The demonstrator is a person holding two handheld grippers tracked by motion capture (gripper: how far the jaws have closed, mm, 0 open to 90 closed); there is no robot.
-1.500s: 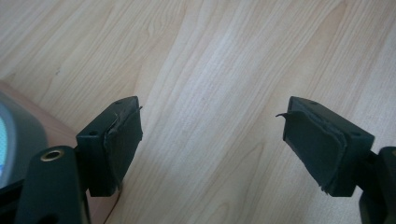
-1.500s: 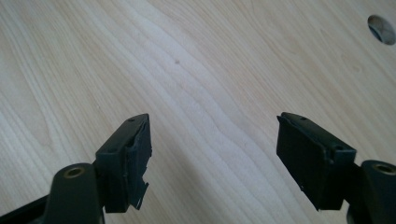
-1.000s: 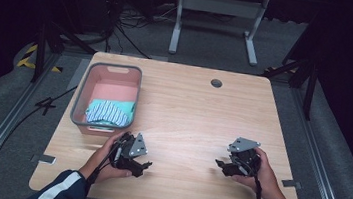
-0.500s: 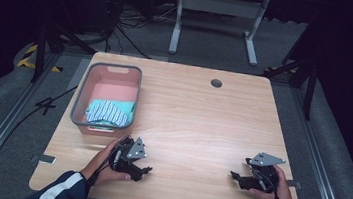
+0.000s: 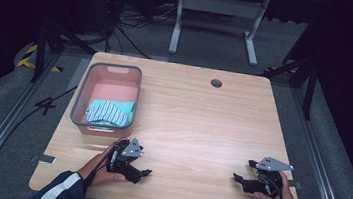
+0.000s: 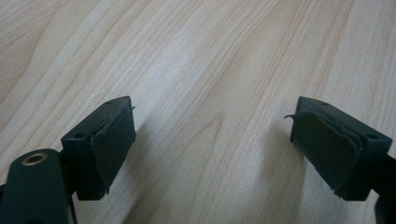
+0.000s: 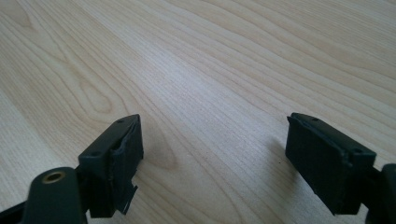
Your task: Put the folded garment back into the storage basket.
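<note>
Both claws rest wide and empty on the tabletop (image 5: 197,117)'s near edge: the left claw (image 5: 142,174) points right, the right claw (image 5: 239,180) left. The folded striped cloth (image 5: 108,112) lies crosswise in the pink bin (image 5: 84,100)'s near end, just beyond the left claw.

High view: fixed above near edge, looks fwd & down over whole table (image 5: 202,117). Left & right gripper views ride low, v. close to the wood, looking out along their jaws; bare tabletop between & beyond the jaws is shared w/ high view.

2 claws (image 5: 143,174) (image 5: 238,179) resting on table (image 5: 201,127).
</note>
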